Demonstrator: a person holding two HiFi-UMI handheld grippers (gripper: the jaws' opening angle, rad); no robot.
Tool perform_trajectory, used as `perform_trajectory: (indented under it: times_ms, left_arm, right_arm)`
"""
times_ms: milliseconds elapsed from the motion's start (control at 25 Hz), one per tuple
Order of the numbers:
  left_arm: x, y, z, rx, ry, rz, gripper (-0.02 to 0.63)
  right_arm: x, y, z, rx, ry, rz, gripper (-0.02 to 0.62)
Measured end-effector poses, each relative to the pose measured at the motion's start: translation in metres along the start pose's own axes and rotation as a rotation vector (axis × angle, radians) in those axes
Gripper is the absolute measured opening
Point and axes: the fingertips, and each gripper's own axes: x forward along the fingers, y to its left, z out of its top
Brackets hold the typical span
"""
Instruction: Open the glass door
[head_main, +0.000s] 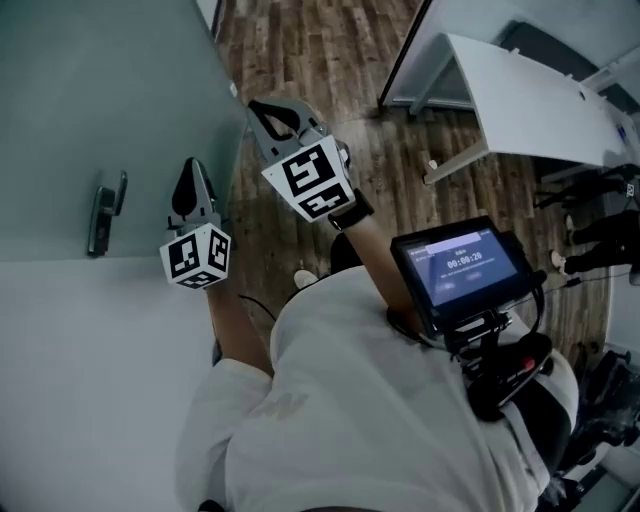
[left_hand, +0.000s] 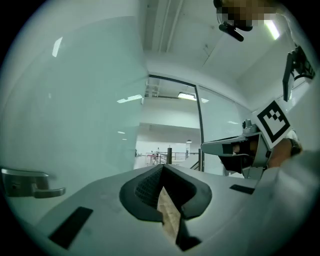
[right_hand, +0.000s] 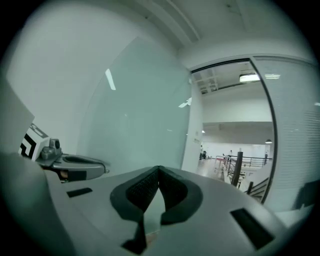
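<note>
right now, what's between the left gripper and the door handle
Nothing stands there: only a bare stretch of the glass door lies between the left gripper and the door handle. The head view shows this best.

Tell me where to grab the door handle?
Probably the lever bar of the door handle, near its free end. Bring the left gripper in from that free-end side, jaws opened first. The slim bar stands off the glass door, which leaves room for a jaw behind it.

Head view steeply downward, others facing door (head_main: 100, 110)
</note>
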Motion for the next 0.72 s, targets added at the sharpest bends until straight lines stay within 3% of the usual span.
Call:
perform_trajectory:
  times_ms: [160,320,400,480,520,560,640,680,720]
  left_arm:
    - [0.044,-0.093,-0.01,0.026,-0.016,-0.125,0.003]
    - [0.083,-0.157,-0.027,0.012,-0.035,-0.193,0.003]
    - [0.09,-0.18,-0.007,0.015,-0.058,-0.221,0.003]
    - [0.092,-0.177,0.018,0.014,-0.067,-0.237,0.003]
    - [0.084,-0.16,0.028,0.015,-0.064,-0.213,0.003]
    - [0.064,-0.131,0.035,0.014,-0.057,-0.139,0.003]
    - [0.003,-0.053,0.044,-0.002,-0.047,0.11,0.003]
    - [-0.017,-0.019,0.047,-0.013,-0.048,0.19,0.003]
    - [-0.024,0.006,0.05,-0.02,-0.049,0.22,0.003]
  right_arm:
    - [-0.058,-0.077,-0.026,0.051,-0.026,-0.145,0.003]
    - [-0.089,-0.131,-0.063,0.052,-0.013,-0.221,0.003]
    - [-0.105,-0.148,-0.053,0.054,-0.012,-0.252,0.003]
    - [-0.103,-0.148,-0.032,0.05,-0.008,-0.272,0.003]
    - [-0.093,-0.133,-0.02,0.052,-0.008,-0.249,0.003]
    - [-0.076,-0.103,-0.009,0.052,-0.009,-0.174,0.003]
    - [-0.031,-0.015,0.014,0.031,-0.014,0.069,0.003]
    - [-0.011,0.019,0.023,0.02,-0.015,0.147,0.003]
    - [0.005,0.041,0.03,0.014,-0.015,0.177,0.003]
